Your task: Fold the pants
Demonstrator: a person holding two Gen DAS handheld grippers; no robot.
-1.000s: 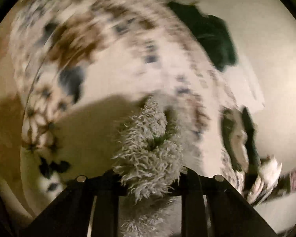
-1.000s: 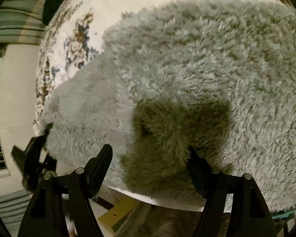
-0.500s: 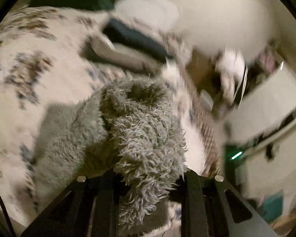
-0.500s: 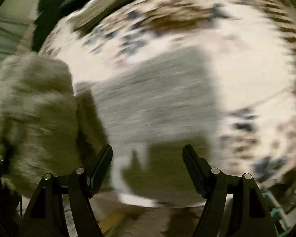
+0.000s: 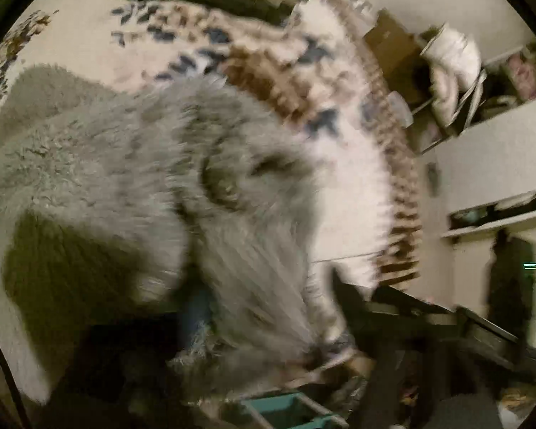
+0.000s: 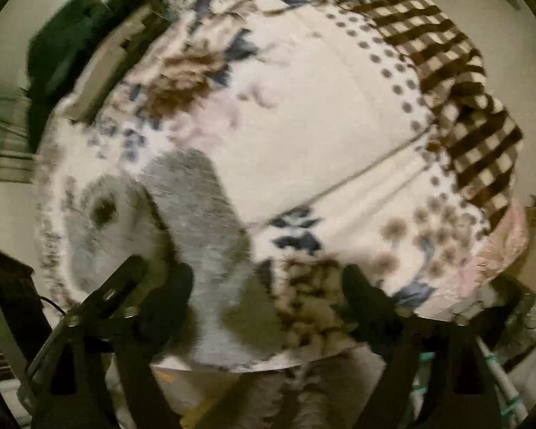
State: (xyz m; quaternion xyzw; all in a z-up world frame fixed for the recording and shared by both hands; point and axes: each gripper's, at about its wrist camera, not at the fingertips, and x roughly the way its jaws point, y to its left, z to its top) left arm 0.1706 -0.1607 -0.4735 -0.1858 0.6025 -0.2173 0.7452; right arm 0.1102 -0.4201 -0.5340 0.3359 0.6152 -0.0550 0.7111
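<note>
Your grey fleece pants lie bunched on the floral bedspread, near its front edge; in the left wrist view the fluffy cloth fills the middle and lower frame, smeared by motion blur, with one part draping down over the edge toward the camera. Your left gripper's fingers are lost in that blur and behind the fleece, so you cannot tell whether they are apart or clamped. In the right wrist view your right gripper hovers over the bedspread's front edge with its fingers spread wide and nothing between them; the pants sit to the left of it, just beside the left finger. Beyond the pants, a brown checked cloth lies along the far right side of the bedspread. Below the bedspread's edge, a teal crate sits on the floor; its contents are too blurred to tell.
</note>
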